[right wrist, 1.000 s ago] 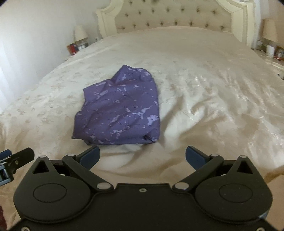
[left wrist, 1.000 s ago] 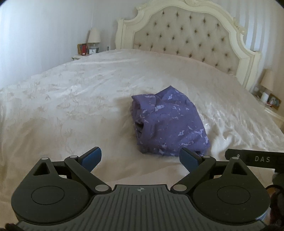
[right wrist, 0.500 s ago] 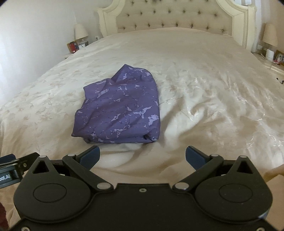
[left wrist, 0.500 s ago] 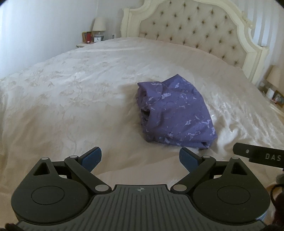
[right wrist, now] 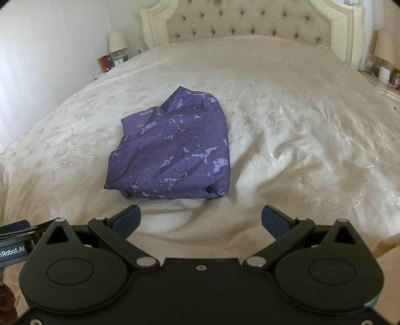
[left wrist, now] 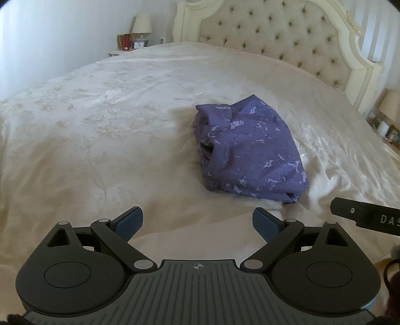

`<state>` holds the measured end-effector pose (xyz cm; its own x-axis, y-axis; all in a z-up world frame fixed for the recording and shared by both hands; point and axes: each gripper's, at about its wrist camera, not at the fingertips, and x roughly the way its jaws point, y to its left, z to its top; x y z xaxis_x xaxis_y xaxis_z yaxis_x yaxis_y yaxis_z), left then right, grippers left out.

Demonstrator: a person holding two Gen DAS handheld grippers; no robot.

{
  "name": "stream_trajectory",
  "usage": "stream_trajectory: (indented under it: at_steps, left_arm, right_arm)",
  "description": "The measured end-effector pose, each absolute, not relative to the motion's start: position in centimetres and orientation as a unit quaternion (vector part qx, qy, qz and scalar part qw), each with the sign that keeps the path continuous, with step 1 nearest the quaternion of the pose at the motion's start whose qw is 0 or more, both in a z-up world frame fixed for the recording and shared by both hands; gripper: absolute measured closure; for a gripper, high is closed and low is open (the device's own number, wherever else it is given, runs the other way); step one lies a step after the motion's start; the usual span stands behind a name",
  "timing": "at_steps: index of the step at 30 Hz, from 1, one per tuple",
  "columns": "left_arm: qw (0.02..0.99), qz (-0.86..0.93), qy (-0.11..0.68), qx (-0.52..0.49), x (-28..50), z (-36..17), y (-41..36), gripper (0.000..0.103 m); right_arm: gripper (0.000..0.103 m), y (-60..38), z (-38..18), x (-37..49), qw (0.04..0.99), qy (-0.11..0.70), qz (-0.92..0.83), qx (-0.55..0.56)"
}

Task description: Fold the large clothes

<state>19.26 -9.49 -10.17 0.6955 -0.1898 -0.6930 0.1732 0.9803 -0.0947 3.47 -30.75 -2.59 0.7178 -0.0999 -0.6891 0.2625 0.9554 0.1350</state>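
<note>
A purple patterned garment [left wrist: 250,152] [right wrist: 175,147] lies folded into a compact bundle on the cream bedspread [left wrist: 100,130] [right wrist: 300,140], near the middle of the bed. My left gripper [left wrist: 197,221] hangs open above the bed's near part, short of the bundle and to its left, with nothing between its blue pads. My right gripper [right wrist: 200,217] is open too, just short of the bundle's near edge, and holds nothing. Part of the right gripper's body shows at the right edge of the left wrist view.
A tufted cream headboard [left wrist: 287,40] [right wrist: 250,22] stands at the far end. A nightstand with a lamp [left wrist: 141,23] [right wrist: 117,41] and small items is at the far left. Another lamp [right wrist: 385,47] and small objects sit on the right side.
Both grippers have drawn back and risen a little from the folded bundle; in the left wrist view it has shifted right and farther off. Both stay open.
</note>
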Motion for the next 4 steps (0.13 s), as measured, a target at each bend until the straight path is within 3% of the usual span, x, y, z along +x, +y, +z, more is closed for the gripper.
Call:
stream_trajectory:
  at_steps: [4]
  left_arm:
    - [0.920,-0.101,0.379,-0.016,19.29,-10.24,-9.51,0.007]
  right_arm:
    - [0.001,-30.84,-2.77,3.53,0.918,0.365,-0.097,0.117]
